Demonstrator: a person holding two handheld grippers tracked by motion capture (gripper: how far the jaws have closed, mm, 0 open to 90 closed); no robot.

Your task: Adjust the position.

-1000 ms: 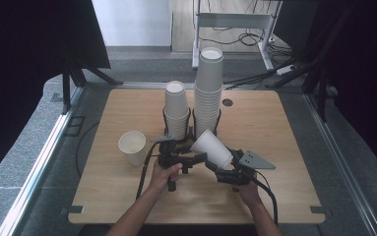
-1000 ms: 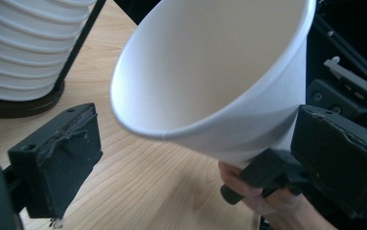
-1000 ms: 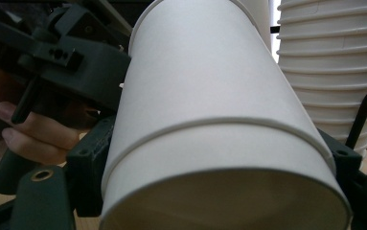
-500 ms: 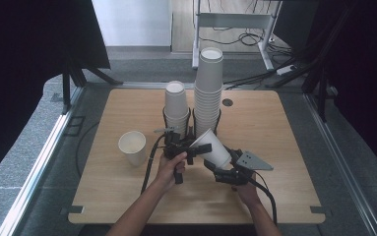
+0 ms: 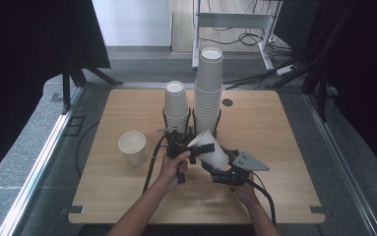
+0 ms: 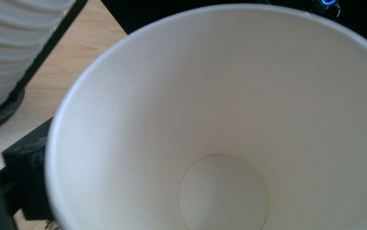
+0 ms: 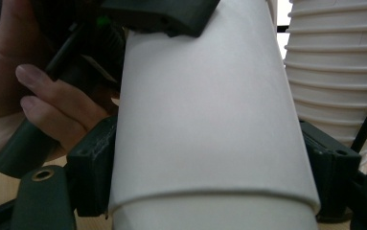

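A white paper cup (image 5: 210, 150) hangs tilted over the table's middle, mouth toward the upper left. My right gripper (image 5: 217, 161) is shut on its body, with both black fingers (image 7: 92, 167) pressing the wall of the cup (image 7: 205, 110). My left gripper (image 5: 195, 147) is at the mouth end. Its jaws have just been closing with the cup between them. One finger (image 6: 25, 182) lies against the outside of the cup (image 6: 219, 120), whose empty inside faces the camera. The other side is hidden.
Two stacks of cups stand behind the grippers: a short stack (image 5: 176, 105) and a tall stack (image 5: 208, 88), each in a black holder. A single upright cup (image 5: 133, 146) stands to the left on the wooden table (image 5: 274, 128).
My left gripper has moved up and right from beside the cup onto its mouth end. The cup and the right gripper have stayed where they were.
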